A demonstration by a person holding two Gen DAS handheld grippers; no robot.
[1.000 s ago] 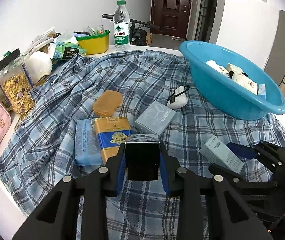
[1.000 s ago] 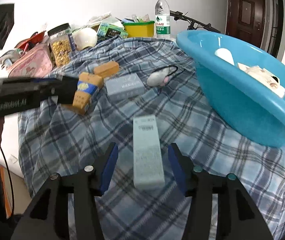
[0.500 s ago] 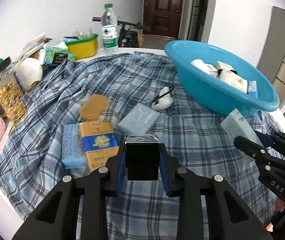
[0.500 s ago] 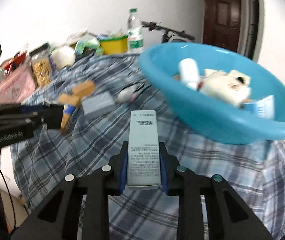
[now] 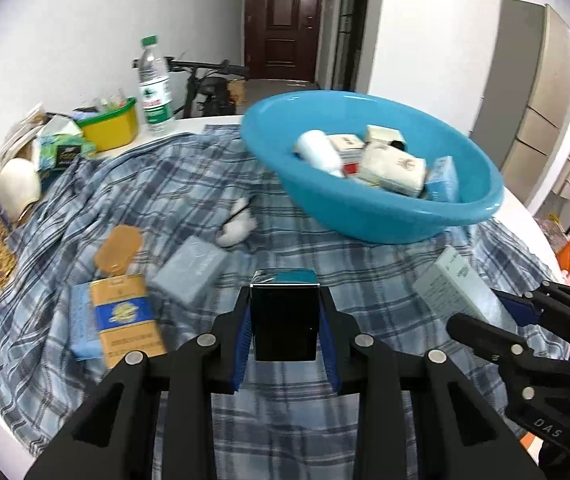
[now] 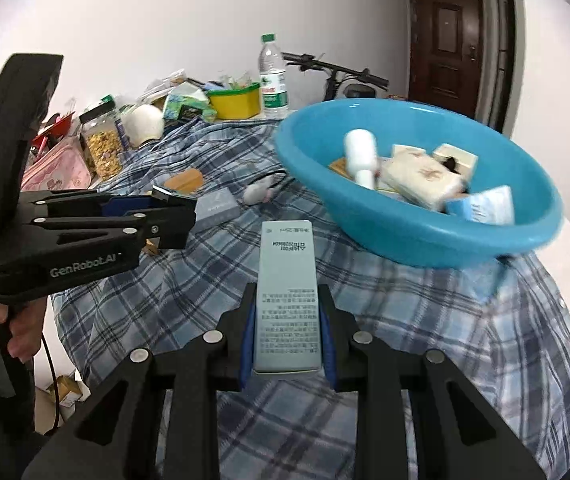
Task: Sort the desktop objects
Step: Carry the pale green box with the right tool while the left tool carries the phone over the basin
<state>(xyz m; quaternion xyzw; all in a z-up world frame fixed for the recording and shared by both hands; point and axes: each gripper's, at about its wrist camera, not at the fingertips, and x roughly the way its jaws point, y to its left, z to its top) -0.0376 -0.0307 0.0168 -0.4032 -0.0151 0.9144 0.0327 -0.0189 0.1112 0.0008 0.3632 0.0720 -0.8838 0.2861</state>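
Mid-carry here: left claw [image 5: 285,336] pinches a black box [image 5: 285,320], right claw [image 6: 287,340] pinches a pale carton [image 6: 288,300], both over the plaid cloth [image 5: 189,184] near the blue basin [image 5: 365,216], so next is probably reaching over its rim and letting go.

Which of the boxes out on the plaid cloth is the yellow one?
The yellow box with the blue band, lying flat near the cloth's left edge; the box to its right is grey.
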